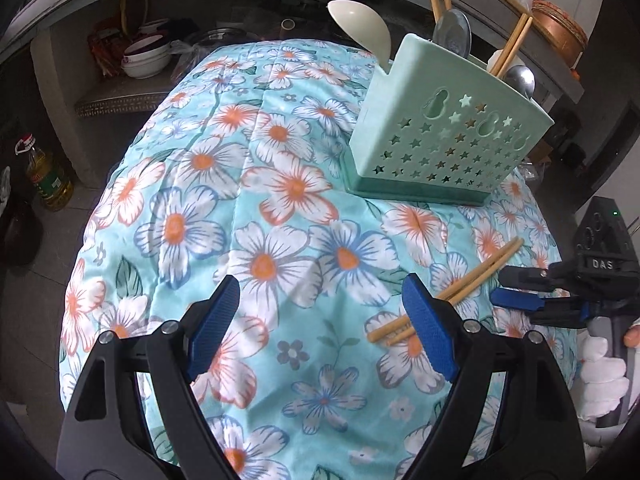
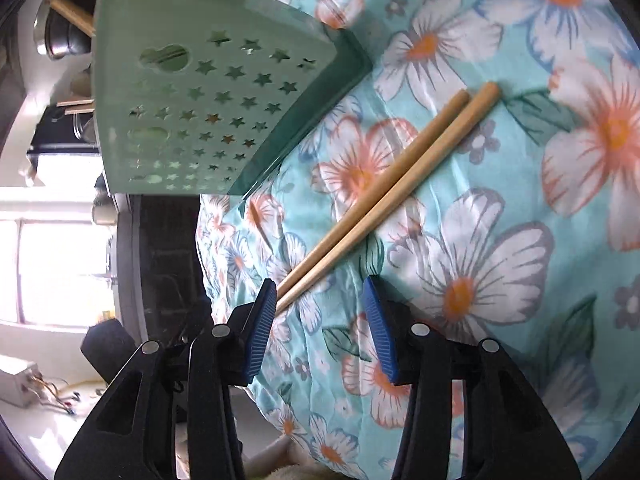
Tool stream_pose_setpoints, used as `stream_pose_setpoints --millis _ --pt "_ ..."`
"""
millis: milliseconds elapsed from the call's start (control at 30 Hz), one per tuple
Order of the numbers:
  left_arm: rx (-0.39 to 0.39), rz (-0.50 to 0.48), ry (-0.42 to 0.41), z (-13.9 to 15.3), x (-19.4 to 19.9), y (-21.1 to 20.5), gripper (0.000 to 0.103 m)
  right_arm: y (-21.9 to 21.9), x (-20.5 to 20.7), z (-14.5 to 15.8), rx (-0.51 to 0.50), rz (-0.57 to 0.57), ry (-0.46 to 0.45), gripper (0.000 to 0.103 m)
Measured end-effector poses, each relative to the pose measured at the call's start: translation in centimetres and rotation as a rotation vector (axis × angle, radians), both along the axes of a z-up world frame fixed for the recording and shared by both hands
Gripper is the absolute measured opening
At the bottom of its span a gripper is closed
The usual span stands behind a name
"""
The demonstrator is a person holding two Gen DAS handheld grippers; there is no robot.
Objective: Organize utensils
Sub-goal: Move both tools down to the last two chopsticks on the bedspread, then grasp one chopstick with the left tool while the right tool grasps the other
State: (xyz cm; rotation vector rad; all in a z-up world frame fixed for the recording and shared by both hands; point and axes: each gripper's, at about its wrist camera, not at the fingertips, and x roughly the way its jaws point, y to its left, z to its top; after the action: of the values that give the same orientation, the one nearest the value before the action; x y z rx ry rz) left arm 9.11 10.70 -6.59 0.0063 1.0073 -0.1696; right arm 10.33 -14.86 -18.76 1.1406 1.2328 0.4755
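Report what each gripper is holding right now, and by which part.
Nothing is held. The left gripper is open over the tablecloth. The right gripper is open, its fingers at the thin tips of the chopsticks, not clamping them.

A: What stands on the bench [image 1: 280,184]?
B: A green caddy [image 1: 444,136] at the far right, holding a pale ladle [image 1: 362,26], spoons and chopsticks.
A: And loose?
B: Two chopsticks [image 1: 472,280] lying side by side on the floral cloth.
A: The left hand-held gripper [image 1: 320,328]?
B: Jaws wide, nothing between them. The right hand-held gripper [image 1: 508,286] is beside the chopsticks' right end
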Motion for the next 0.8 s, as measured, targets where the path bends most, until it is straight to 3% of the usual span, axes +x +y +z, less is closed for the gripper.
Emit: stream_pose_setpoints --millis 133,367,600,800 --pt "-0.019 0.008 0.025 -0.4 -0.3 0.8 0.079 0.2 0.2 -0.8 0.031 -0.061 0.001 0.039" --pt "-0.012 -0.006 0.035 -0.6 -0.4 1.2 0.079 -0.2 -0.3 -2.1 0.053 -0.102 0.017 0.014" --pt "-0.015 -0.007 0.026 -0.1 -0.4 0.7 0.079 -0.9 -1.4 -2.3 0.071 -0.061 0.005 0.012" --pt "0.002 -0.064 0.025 -0.5 -0.9 -1.1 0.079 -2.5 -3.2 -1.7 0.046 0.069 0.01 0.012"
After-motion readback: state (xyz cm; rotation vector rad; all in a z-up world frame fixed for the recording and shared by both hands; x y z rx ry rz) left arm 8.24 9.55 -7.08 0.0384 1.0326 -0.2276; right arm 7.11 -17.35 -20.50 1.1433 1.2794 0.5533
